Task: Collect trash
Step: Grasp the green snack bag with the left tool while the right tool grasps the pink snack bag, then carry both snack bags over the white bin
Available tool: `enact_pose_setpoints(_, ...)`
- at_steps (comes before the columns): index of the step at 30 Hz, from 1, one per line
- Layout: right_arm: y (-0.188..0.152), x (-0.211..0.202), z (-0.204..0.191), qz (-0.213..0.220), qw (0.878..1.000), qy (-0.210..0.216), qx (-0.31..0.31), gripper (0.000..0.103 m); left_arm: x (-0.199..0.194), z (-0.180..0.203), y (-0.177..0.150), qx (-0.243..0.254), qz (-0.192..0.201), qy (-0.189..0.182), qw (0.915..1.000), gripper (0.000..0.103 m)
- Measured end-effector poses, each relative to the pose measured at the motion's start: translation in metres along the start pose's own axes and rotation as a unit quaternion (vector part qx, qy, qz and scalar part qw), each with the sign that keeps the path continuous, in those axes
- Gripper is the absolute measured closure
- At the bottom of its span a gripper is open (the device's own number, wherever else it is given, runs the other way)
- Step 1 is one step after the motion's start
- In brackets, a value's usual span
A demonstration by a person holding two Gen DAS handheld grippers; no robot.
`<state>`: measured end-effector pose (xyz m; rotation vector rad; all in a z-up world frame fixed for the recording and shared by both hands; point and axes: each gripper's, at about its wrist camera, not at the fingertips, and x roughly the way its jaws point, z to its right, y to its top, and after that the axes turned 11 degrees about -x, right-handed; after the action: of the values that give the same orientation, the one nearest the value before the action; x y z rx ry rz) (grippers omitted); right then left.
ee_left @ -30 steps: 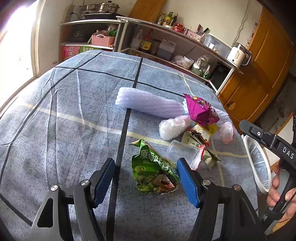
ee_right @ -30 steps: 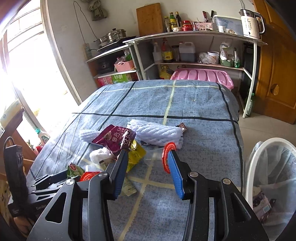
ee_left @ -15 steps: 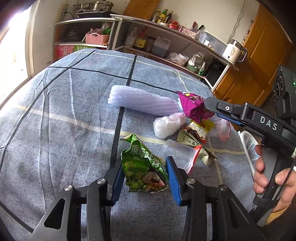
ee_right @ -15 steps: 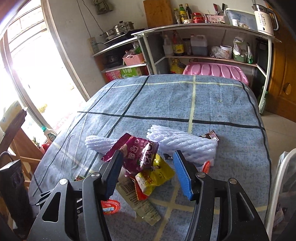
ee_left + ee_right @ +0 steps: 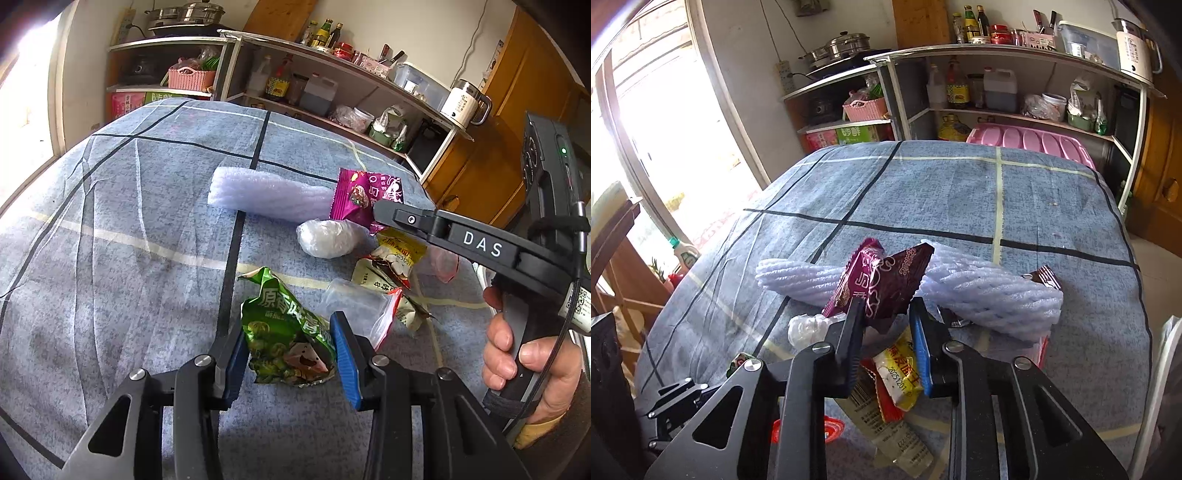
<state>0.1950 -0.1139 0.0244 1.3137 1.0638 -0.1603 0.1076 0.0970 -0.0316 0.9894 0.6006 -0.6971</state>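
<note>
room: kitchen-ish | window (image 5: 665,122) at 9 o'clock, blown-out daylight | metal shelves (image 5: 1015,77) at 12, crammed | wooden cabinet (image 5: 517,122) at 2 | plain white walls

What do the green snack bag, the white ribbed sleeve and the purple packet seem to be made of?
Green snack bag: likely printed plastic-foil film; glossy, sharply creased, with a silvery torn edge.
White ribbed sleeve: looks like soft foam netting; matte, with a diagonal mesh of ridges.
Purple packet: probably thin printed plastic film; shiny, crinkled, crimped at the ends.
</note>
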Motion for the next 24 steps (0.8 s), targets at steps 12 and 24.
enact_pose_setpoints(12,-0.008,-0.014,0.004,0.023,1.0,0.003,0.015,0.092,-0.003,0.0,0.0,-0.007,0.0,0.0,1.0,0.067)
enact_pose_setpoints(24,-0.018,-0.041,0.012,0.045,0.999,-0.01,0.026,0.092,-0.015,0.013,-0.002,0.008,0.012,0.0,0.9999,0.068)
